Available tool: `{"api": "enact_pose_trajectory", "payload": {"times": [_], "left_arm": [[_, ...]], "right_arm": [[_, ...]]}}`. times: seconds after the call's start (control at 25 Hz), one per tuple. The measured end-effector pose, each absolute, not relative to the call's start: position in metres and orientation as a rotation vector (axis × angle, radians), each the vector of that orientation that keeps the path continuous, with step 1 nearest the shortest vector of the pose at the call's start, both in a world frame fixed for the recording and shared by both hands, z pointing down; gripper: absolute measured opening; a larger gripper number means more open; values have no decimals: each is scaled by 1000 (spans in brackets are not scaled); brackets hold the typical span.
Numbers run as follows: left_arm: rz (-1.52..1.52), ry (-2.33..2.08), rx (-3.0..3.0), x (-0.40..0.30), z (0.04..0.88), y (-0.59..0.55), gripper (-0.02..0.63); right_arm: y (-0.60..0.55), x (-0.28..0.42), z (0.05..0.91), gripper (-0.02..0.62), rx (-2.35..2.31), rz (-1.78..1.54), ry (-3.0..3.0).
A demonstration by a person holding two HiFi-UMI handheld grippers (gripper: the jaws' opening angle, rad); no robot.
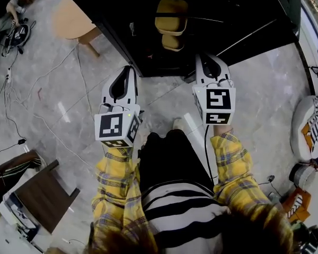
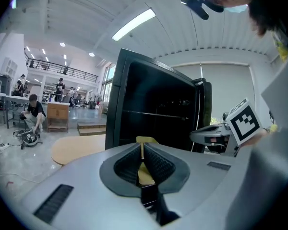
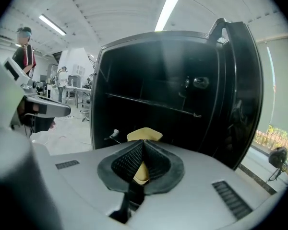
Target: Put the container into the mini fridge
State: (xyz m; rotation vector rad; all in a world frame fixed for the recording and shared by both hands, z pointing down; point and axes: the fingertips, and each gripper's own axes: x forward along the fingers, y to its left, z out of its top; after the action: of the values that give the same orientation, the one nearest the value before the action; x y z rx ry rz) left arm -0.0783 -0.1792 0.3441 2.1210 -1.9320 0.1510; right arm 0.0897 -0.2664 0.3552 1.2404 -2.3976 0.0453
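Grey marble floor (image 1: 53, 105) is stretching under us, with a round wooden table (image 1: 74, 20) showing at the upper left of the head view. We are facing the black mini fridge (image 1: 244, 20) at the top of the frame, its door (image 3: 240, 90) standing open. We are holding the left gripper (image 1: 128, 70) and the right gripper (image 1: 212, 58) side by side just in front of the opening, both outside it. Each gripper's jaws are pressing together, gripping nothing. The yellow container (image 1: 171, 15) is sitting inside the fridge, upper centre of the head view, and is showing just behind the closed jaws in both gripper views.
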Motion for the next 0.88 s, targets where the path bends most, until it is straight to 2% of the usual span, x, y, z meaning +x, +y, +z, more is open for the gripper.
{"api": "enact_pose_trajectory", "payload": {"times": [0.56, 0.88], "left_arm": [[222, -1880, 2174, -85, 331, -164, 23], [236, -1891, 2157, -99, 326, -153, 23]], "right_arm": [[-235, 125, 351, 28, 1371, 276, -2384], [-220, 120, 339, 28, 1367, 289, -2405]]}}
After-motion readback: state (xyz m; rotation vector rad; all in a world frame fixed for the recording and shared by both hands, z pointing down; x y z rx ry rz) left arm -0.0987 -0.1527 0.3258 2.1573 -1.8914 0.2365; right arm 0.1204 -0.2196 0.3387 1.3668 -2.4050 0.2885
